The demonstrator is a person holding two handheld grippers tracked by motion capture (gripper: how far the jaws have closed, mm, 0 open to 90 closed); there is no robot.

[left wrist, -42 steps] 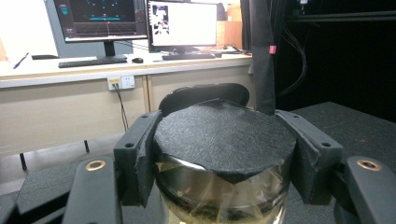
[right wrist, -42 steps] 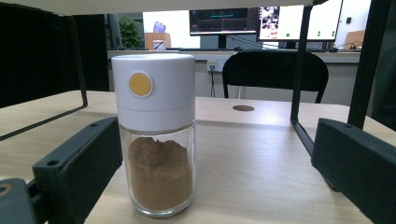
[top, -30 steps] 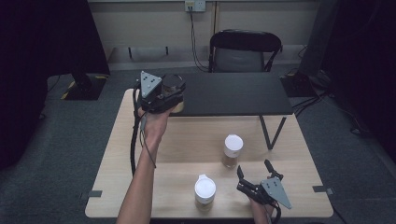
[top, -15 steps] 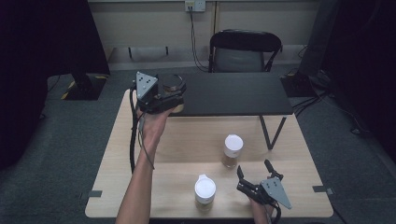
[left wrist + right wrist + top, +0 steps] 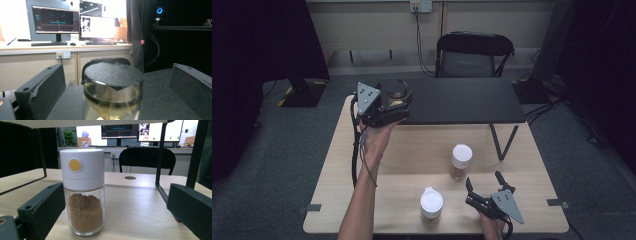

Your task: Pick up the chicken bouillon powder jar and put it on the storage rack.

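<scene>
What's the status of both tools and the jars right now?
Left tool open, jaws just opened, black-lidded jar standing between them on the black shelf. Right tool open, facing white-lidded jar. Nothing in the way.

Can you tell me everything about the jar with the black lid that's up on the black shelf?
The jar with the black lid is a clear glass jar with a round, flat, matte black cap. Something pale yellowish sits inside, too blurred to name. It stands upright on the black shelf, near its left end. The left gripper has just been opening its jaws, which now stand wide on either side of the jar with gaps, so neither touches it. Only the shelf touches it.
</scene>
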